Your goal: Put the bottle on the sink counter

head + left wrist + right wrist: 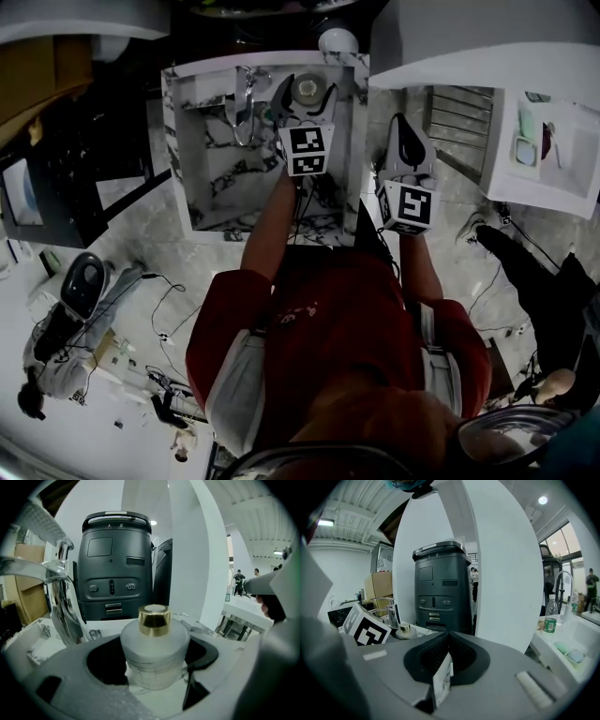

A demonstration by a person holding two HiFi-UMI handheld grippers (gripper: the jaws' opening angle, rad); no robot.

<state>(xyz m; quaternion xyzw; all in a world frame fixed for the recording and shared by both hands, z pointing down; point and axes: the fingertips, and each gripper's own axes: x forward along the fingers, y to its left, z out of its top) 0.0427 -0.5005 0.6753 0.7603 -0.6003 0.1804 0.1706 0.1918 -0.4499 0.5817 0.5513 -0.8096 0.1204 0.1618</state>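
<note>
- The left gripper [304, 84] clasps the frosted, gold-capped bottle [154, 648] upright (so it lands base-first, I judge), upper middle of the head view, at the marble sink counter [35, 641] beside the faucet [56, 588].
- The right gripper [449, 637] waits aside, jaws pressed together.

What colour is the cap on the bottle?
The cap is shiny gold; clearest in the left gripper view.

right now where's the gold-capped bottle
The gold-capped bottle is between the left gripper's fingers, at the sink counter's far edge, right of the faucet in head view.
</note>
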